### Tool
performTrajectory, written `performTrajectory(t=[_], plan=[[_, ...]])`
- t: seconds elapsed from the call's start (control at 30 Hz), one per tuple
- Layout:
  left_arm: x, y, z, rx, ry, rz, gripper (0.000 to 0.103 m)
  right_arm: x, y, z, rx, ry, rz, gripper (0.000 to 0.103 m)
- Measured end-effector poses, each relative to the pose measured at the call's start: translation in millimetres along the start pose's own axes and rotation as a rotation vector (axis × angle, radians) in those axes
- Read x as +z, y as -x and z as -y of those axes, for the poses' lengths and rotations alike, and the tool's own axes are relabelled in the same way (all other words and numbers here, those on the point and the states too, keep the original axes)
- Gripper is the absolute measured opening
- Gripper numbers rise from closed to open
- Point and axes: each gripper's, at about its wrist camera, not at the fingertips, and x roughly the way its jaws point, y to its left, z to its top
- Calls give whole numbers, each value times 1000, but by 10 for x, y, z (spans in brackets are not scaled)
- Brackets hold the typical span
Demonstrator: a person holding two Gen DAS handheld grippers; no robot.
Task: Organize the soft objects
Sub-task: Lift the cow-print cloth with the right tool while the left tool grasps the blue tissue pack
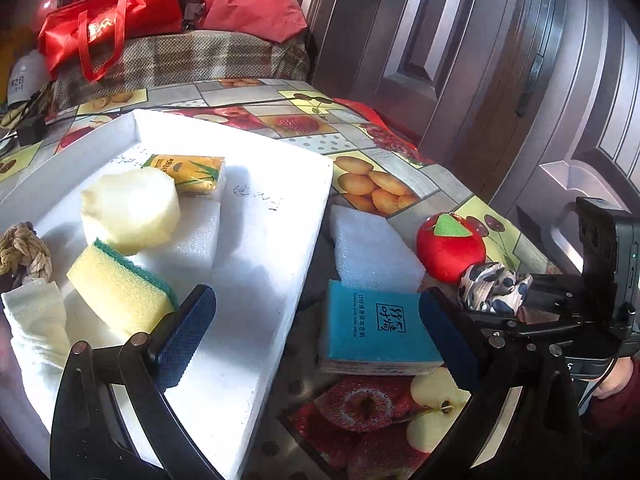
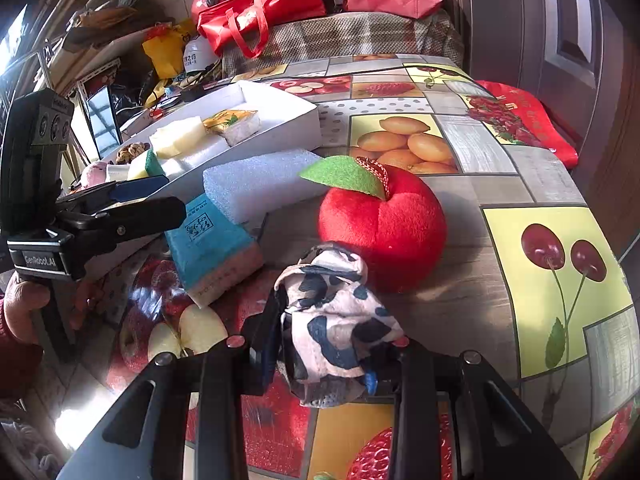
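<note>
My left gripper [image 1: 318, 336] is open wide, low over the fruit-print table. A blue tissue pack [image 1: 372, 324] lies between its fingers, close to the right pad [image 1: 448, 340] and well apart from the left one. The white tray [image 1: 280, 184] on the left holds a yellow-green sponge [image 1: 120, 288], a pale round sponge [image 1: 130, 208], an orange tissue pack [image 1: 188, 172], a rope knot [image 1: 24, 248] and a white cloth [image 1: 36, 320]. My right gripper [image 2: 332, 360] is shut on a black-and-white patterned cloth [image 2: 336, 320], just in front of a red plush apple [image 2: 384, 224].
A white foam block [image 2: 260, 184] lies on the table between the tray [image 2: 296, 116] and the apple, behind the blue pack [image 2: 212, 240]. Red bags [image 1: 112, 16] sit on a plaid cushion [image 1: 192, 60] at the back. A brown door [image 1: 460, 60] stands right of the table's edge.
</note>
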Motion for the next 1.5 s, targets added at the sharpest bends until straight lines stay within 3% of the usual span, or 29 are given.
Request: performTrajectory(t=[0.07, 0.27, 0.4, 0.6, 0.83, 1.03, 1.13, 1.17, 1.3, 1.5], plan=[[-14, 91, 56, -2, -48, 31, 102, 0, 0, -1, 0, 0, 1, 33], [-191, 125, 558, 6, -255, -1, 103, 4, -10, -10, -5, 5, 1, 33], [-190, -42, 573, 67, -226, -71, 102, 6, -11, -11, -3, 4, 0, 33], [-261, 67, 749, 33, -296, -23, 103, 11, -17, -10, 3, -1, 2, 33], [-244, -154, 605, 115, -195, -137, 102, 15, -22, -4, 4, -1, 1, 33], [-179, -352, 677, 143, -233, -163, 102, 16, -19, 42, -4, -22, 4, 33], [-194, -387, 700, 183, -269, -174, 75, 22, -17, 67, 9, -32, 7, 34], [-203, -387, 708, 182, -278, -177, 75, 22, -21, 35, 1, -23, 7, 34], [-200, -301, 668, 143, -258, -147, 74, 16, 3, -78, -25, 33, 24, 31], [-198, 53, 714, 92, -265, 28, 74, 0, 299, -213, -29, 87, 217, 31]])
